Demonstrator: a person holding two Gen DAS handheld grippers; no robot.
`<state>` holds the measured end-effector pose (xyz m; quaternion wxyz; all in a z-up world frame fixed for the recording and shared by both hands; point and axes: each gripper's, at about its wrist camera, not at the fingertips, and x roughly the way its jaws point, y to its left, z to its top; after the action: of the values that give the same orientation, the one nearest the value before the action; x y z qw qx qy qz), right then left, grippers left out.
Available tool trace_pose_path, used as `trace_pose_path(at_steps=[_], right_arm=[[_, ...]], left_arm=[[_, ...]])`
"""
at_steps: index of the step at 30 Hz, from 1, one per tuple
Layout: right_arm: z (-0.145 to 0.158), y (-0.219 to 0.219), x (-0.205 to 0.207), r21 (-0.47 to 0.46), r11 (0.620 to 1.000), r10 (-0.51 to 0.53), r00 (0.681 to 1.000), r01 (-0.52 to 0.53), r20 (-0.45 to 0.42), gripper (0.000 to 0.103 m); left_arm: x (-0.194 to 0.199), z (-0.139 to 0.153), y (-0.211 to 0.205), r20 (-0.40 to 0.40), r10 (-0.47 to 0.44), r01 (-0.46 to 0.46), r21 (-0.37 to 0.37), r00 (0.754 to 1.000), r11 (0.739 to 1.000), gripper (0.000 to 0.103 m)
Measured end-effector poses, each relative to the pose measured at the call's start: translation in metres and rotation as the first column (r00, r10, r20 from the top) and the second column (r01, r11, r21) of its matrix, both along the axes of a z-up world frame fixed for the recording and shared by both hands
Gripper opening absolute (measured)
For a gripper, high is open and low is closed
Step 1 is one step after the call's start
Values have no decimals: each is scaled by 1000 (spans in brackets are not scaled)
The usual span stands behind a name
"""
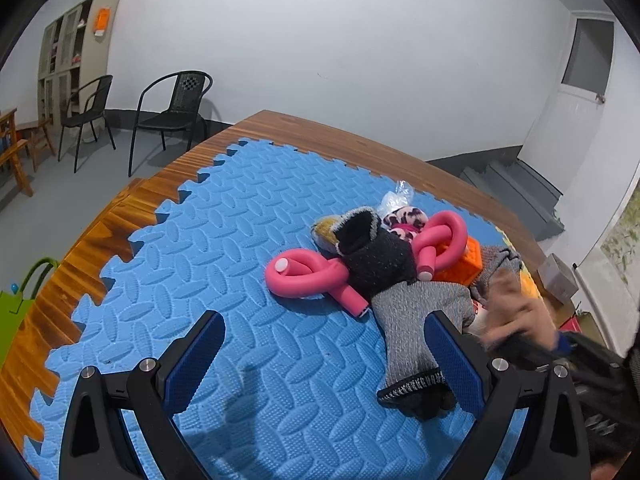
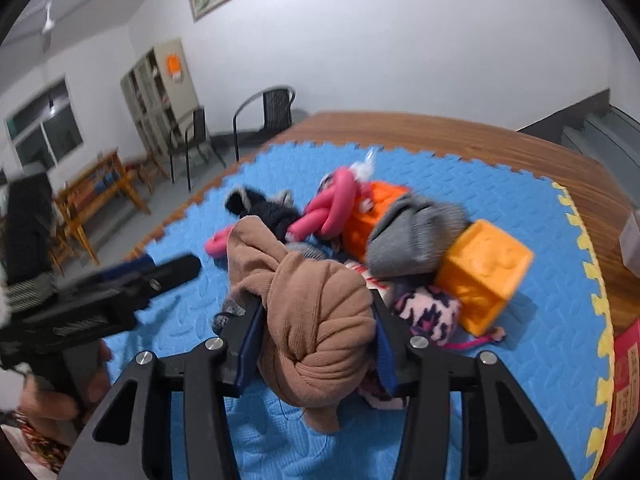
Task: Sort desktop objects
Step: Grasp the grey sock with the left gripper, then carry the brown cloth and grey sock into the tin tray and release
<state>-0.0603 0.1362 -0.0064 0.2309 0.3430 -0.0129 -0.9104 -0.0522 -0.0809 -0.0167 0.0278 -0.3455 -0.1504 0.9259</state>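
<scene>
On the blue foam mat [image 1: 224,248] lies a heap: a twisted pink foam rod [image 1: 308,280], a black sock [image 1: 380,258], a grey sock with a black cuff [image 1: 408,328] and an orange-red block [image 1: 460,268]. My left gripper [image 1: 326,346] is open just above the mat, and the grey sock lies against its right finger [image 1: 452,356]. My right gripper [image 2: 316,308] is shut on a knotted brown cloth bundle [image 2: 320,320], raised in front of the heap. An orange cube [image 2: 484,272], a second grey sock [image 2: 412,232] and a pink leopard-print sock [image 2: 428,312] lie behind it.
The mat covers a wooden table [image 1: 360,140] whose far and left edges show. A red box [image 2: 628,380] stands at the mat's right side, a green bag [image 1: 16,304] at its left. Black chairs [image 1: 176,108] stand on the floor beyond.
</scene>
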Motion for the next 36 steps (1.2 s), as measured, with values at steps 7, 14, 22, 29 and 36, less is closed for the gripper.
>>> trace_pose_path(at_steps=[7, 14, 22, 29, 36], right_arm=[[11, 47, 17, -91, 990, -108, 994, 105, -35, 52], [16, 93, 30, -168, 966, -207, 977, 197, -50, 52], [9, 116, 35, -218, 948, -247, 968, 232, -40, 53], [17, 136, 47, -247, 927, -312, 947, 284, -83, 53], [38, 181, 79, -271, 872, -461, 871, 408, -172, 53]], left_arm=[[-7, 4, 33, 36, -113, 113, 4, 993, 994, 101], [-26, -8, 78, 109, -199, 206, -63, 974, 977, 101], [-37, -22, 78, 139, -197, 203, -30, 971, 979, 51], [-12, -4, 77, 69, -197, 197, 6, 978, 980, 47], [18, 39, 97, -54, -240, 239, -21, 969, 971, 47]])
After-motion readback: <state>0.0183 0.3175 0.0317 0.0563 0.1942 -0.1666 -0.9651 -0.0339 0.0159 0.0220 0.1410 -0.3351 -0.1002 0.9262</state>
